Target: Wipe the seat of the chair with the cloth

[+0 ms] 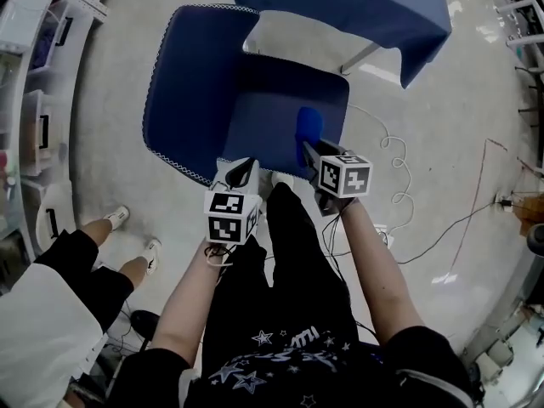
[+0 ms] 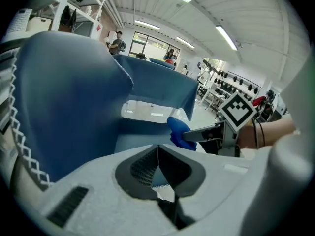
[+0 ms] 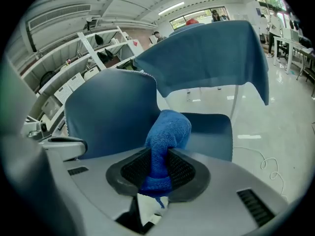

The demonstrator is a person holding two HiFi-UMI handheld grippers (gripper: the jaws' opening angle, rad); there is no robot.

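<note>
Head view: the right gripper [image 1: 308,147] holds the cloth [image 1: 308,124] at the seat's [image 1: 272,100] 4 o'clock edge.
Left gripper view: the left gripper [image 2: 158,156] is closed, empty.
Right gripper view: only 1 narrow fold is clamped, so hard dragging could pull it free.

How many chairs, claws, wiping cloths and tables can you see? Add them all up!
Chair: 1
Wiping cloth: 1
Claws: 2, the left claw and the right claw
Table with a blue cover: 1
Total: 5
</note>
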